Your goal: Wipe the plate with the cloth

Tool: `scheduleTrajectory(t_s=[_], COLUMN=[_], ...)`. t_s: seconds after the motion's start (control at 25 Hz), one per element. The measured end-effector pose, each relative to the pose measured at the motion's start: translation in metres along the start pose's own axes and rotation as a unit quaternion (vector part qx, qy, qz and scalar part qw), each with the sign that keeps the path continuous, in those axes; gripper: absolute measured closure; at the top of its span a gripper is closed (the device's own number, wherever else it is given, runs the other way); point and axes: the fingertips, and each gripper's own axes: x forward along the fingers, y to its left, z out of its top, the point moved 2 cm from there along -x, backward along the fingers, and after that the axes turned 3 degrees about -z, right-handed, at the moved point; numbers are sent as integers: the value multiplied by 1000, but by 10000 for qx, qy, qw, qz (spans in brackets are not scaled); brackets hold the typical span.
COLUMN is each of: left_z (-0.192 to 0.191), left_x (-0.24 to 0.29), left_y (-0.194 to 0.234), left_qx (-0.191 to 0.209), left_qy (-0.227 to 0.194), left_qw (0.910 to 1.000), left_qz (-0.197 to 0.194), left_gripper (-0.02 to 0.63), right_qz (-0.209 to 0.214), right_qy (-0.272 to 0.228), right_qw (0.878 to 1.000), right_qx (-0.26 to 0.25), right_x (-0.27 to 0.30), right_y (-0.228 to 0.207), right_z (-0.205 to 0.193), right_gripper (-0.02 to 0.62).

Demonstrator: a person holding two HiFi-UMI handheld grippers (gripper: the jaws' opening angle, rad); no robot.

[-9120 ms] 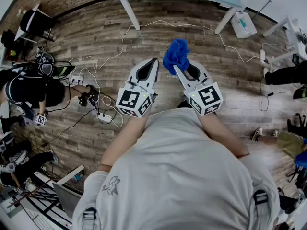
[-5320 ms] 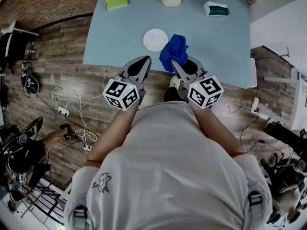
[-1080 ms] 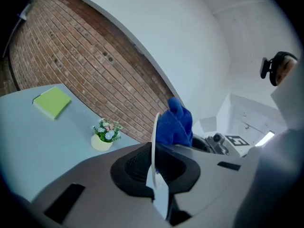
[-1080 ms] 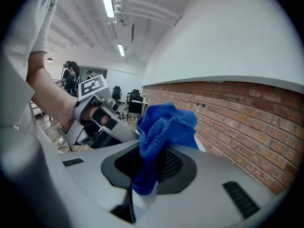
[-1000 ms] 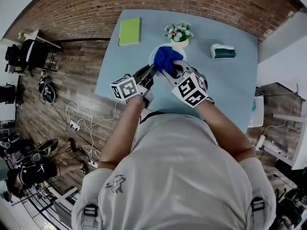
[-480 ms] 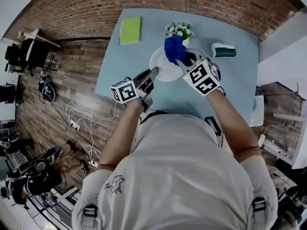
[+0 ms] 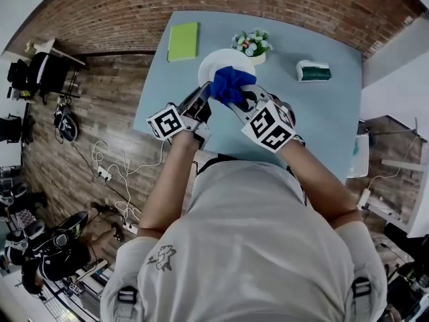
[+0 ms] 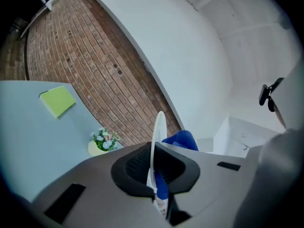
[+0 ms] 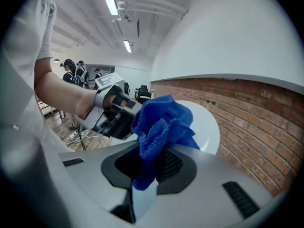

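Note:
A white plate (image 7: 224, 62) is held up off the blue table (image 7: 315, 126), gripped at its near rim by my left gripper (image 7: 204, 94). That gripper's jaws have just been closing tighter on the rim. In the left gripper view the plate (image 8: 157, 137) stands edge-on between the left gripper (image 8: 155, 184) jaws. My right gripper (image 7: 239, 99) is shut on a bunched blue cloth (image 7: 230, 84), which lies against the plate's face. In the right gripper view the cloth (image 9: 159, 127) fills the right gripper (image 9: 149, 172), with the plate (image 9: 206, 125) right behind it.
On the table's far side lie a green notebook (image 7: 182, 42), a small flower pot (image 7: 251, 43) and a green and white box (image 7: 313, 70). A brick wall runs behind the table. Cables lie on the wooden floor (image 7: 100, 166) to the left.
The plate has come up off the table, tilted in the left gripper. The right gripper has brought the cloth back from the far side onto the plate's face.

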Motion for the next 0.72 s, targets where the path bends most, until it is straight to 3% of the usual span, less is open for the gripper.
scheduleTrajectory(t_s=[0.12,0.24,0.44,0.6,0.72], left_z=[0,-13,-35,-36,-17], left_x=[-4,-7,10,24,24], left_y=[-1,-2,-19,-32,-35], left_qx=[84,177,582,717,745], left_qy=[26,237,683,812,538], left_qw=[9999,9995,9957,9933,9954], left_qz=[-134,-97,-225,-394,-266], left_gripper=[591,591,591,592,592], right_qz=[-114,-504,-886,-686,-445], right_qy=[222,381,222,-93,-185], right_qw=[9996,9979,9957,9970,9982], right_qx=[98,107,-134,-350,-369], right_x=[-2,-11,-20,-14,-9], right_y=[-13,-44,-77,-57,-34], right_z=[-23,-30,-1,30,34], right_gripper=[525,525,525,525,531])
